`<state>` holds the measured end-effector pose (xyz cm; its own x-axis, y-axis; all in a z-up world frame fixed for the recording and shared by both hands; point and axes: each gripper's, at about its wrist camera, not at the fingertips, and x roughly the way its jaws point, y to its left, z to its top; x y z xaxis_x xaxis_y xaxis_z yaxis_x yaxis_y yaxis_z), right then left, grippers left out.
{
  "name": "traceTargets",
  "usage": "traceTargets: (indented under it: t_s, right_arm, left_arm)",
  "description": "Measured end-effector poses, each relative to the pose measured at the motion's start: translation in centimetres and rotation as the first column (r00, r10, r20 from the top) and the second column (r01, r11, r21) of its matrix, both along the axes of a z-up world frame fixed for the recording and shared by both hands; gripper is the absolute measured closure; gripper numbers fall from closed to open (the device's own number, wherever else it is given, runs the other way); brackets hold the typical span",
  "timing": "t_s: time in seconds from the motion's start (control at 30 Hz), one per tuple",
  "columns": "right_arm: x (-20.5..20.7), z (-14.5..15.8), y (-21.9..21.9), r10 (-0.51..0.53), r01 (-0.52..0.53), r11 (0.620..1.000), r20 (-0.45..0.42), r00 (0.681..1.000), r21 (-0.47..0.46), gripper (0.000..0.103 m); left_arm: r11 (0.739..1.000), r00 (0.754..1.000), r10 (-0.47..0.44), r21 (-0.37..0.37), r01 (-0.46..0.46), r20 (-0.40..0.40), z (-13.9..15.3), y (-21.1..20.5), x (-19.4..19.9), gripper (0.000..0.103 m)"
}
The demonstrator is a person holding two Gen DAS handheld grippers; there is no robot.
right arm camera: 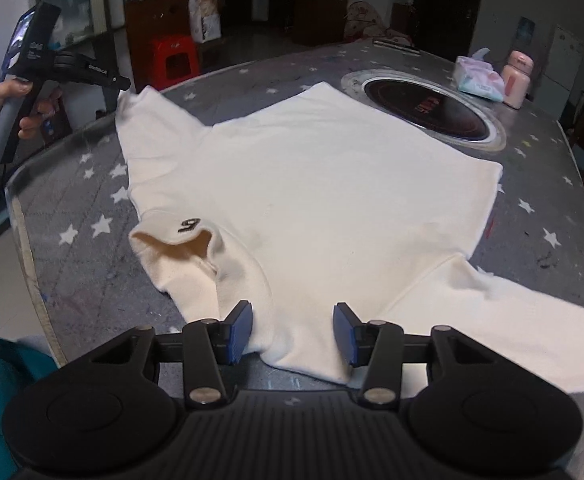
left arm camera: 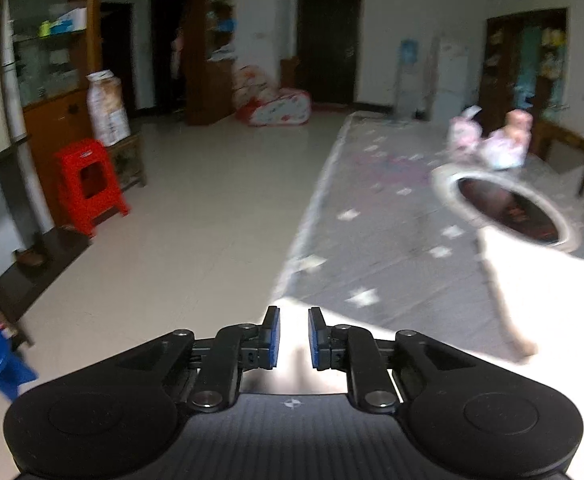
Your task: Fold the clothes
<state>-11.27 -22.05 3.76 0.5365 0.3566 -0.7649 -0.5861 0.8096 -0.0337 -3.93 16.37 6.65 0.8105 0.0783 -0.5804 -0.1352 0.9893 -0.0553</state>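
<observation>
A cream long-sleeved shirt (right arm camera: 312, 184) lies spread flat on the grey star-patterned table (right arm camera: 72, 208). Its turtleneck collar (right arm camera: 180, 248), marked with a black "9", points to the left. One sleeve (right arm camera: 512, 332) runs off to the right. My right gripper (right arm camera: 292, 310) hovers open over the near edge of the shirt beside the collar, with cloth under the gap and nothing pinched. In the right wrist view my left gripper (right arm camera: 126, 82) is held by a hand (right arm camera: 16, 92) at the far left sleeve end. In its own view the left gripper (left arm camera: 294, 312) stands slightly open above a white corner of the shirt (left arm camera: 532, 300).
A round black cooktop (right arm camera: 424, 108) is set into the table behind the shirt. A tissue pack (right arm camera: 478, 80) and a pink bottle (right arm camera: 516, 80) stand at the far right edge. Beyond the table are a red stool (left arm camera: 88, 184) and cabinets.
</observation>
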Motion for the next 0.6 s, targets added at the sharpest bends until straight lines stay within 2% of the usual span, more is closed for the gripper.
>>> traceTargets:
  t_s: [0.1, 0.2, 0.4, 0.57, 0.6]
  right_arm:
    - [-0.2, 0.0, -0.7, -0.028, 0.028, 0.999, -0.012, 1.000, 0.026, 0.058]
    - [-0.8, -0.3, -0.8, -0.021, 0.021, 0.999, -0.020, 1.000, 0.030, 0.058]
    - [-1.1, 0.5, -2.5, -0.081, 0.080, 0.996, 0.005, 0.997, 0.047, 0.058]
    - [-0.8, 0.7, -5.8, -0.187, 0.186, 0.981, 0.005, 0.982, 0.052, 0.058]
    - [-0.7, 0.6, -6.5, -0.204, 0.204, 0.977, 0.001, 0.979, 0.058, 0.058]
  left_arm:
    - [0.991, 0.991, -0.129, -0.042, 0.131, 0.037, 1.3, -3.0, -0.8, 0.087]
    - [0.956, 0.956, -0.290, -0.031, 0.292, 0.053, 1.3, -7.8, -1.3, 0.087]
    - [0.853, 0.853, -0.521, -0.034, 0.520, -0.024, -1.4, -16.4, -1.5, 0.087]
    - [0.753, 0.748, -0.658, -0.040, 0.657, -0.092, -4.1, -20.3, -3.5, 0.087]
    - [0.740, 0.735, -0.672, -0.032, 0.672, -0.097, -4.5, -20.6, -4.0, 0.087]
